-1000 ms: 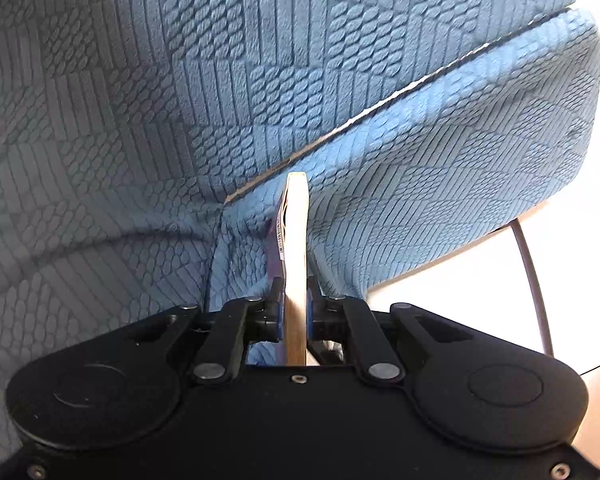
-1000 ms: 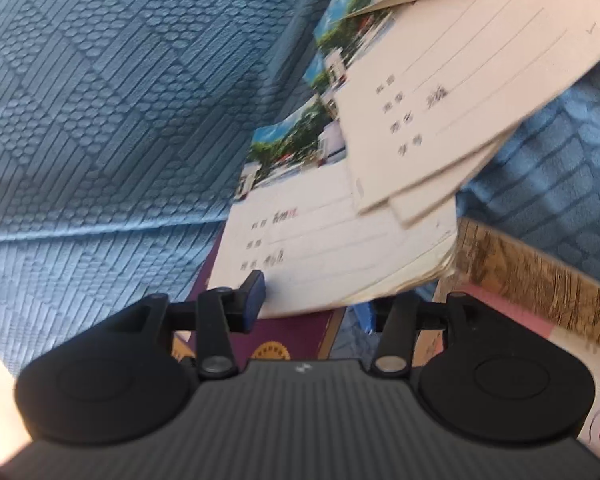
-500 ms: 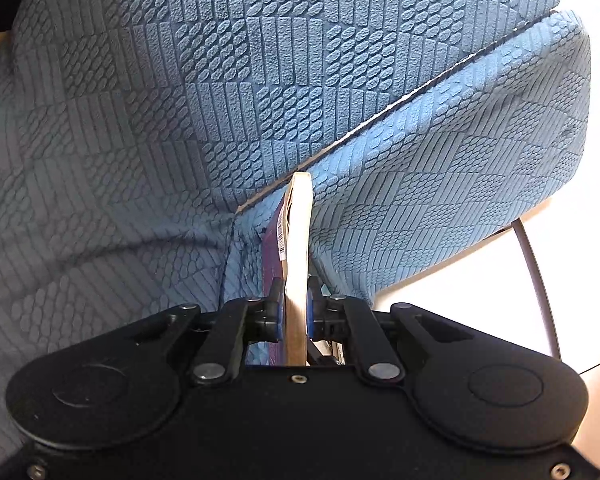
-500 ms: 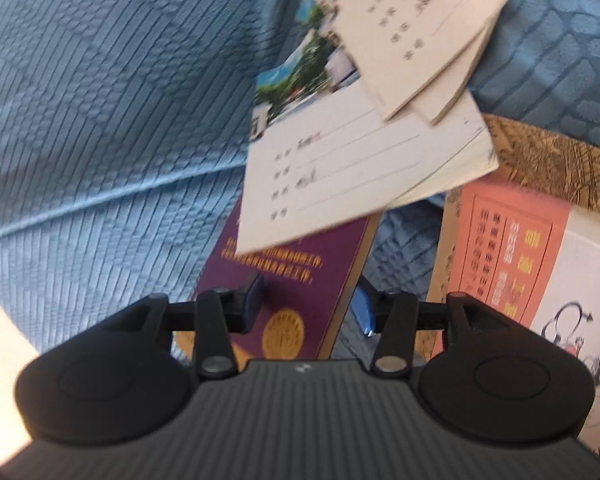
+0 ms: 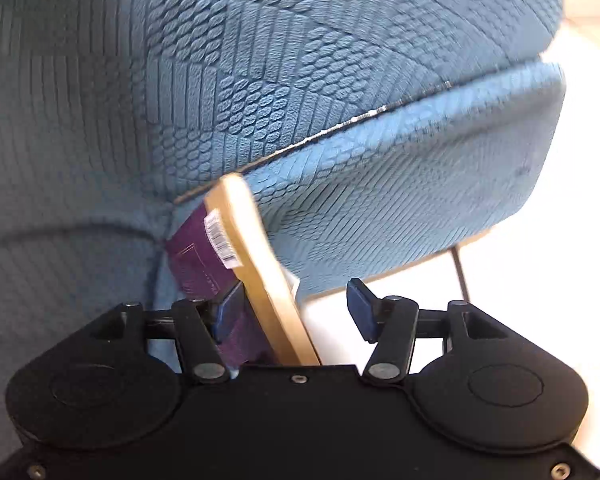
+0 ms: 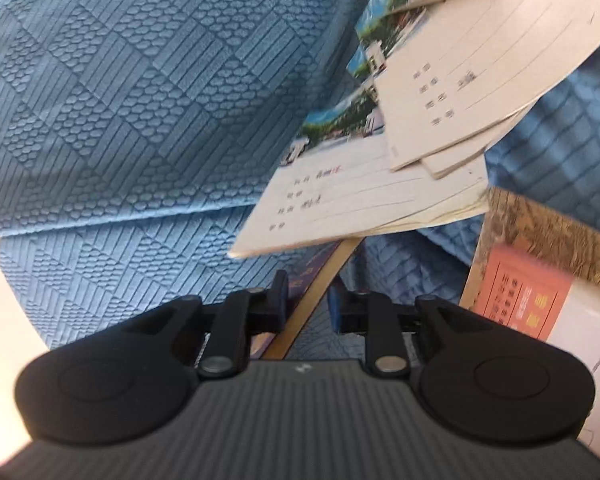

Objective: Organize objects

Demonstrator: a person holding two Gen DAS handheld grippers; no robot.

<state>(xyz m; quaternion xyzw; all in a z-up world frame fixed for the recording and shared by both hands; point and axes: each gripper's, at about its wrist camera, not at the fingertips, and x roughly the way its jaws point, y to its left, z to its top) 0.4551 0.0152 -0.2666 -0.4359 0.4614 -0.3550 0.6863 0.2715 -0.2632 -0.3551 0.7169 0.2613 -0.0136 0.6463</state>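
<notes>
In the left wrist view a purple book (image 5: 198, 256) with a barcode sticker and tan page edge stands on edge, leaning left. It sits between the opening jaws of my left gripper (image 5: 294, 294), resting against the left pad (image 5: 228, 308); the right pad is well clear of it. In the right wrist view a purple book (image 6: 316, 264) lies partly under a pile of pale notebooks (image 6: 352, 196). Its tan edge passes between the closing jaws of my right gripper (image 6: 307, 288), with a small gap still showing at the right pad. I cannot tell whether both views show one book.
Blue textured sofa cushions (image 6: 120, 100) fill both views, with a seam corner behind the book (image 5: 340, 60). More notebooks (image 6: 480, 80) fan out at the upper right. A book with an orange label (image 6: 520, 292) stands at the right. Pale floor (image 5: 540, 280) lies beyond the cushion edge.
The left jaws have sprung apart and the purple book now tilts left instead of standing pinched upright. The right jaws have narrowed around the purple book's edge.
</notes>
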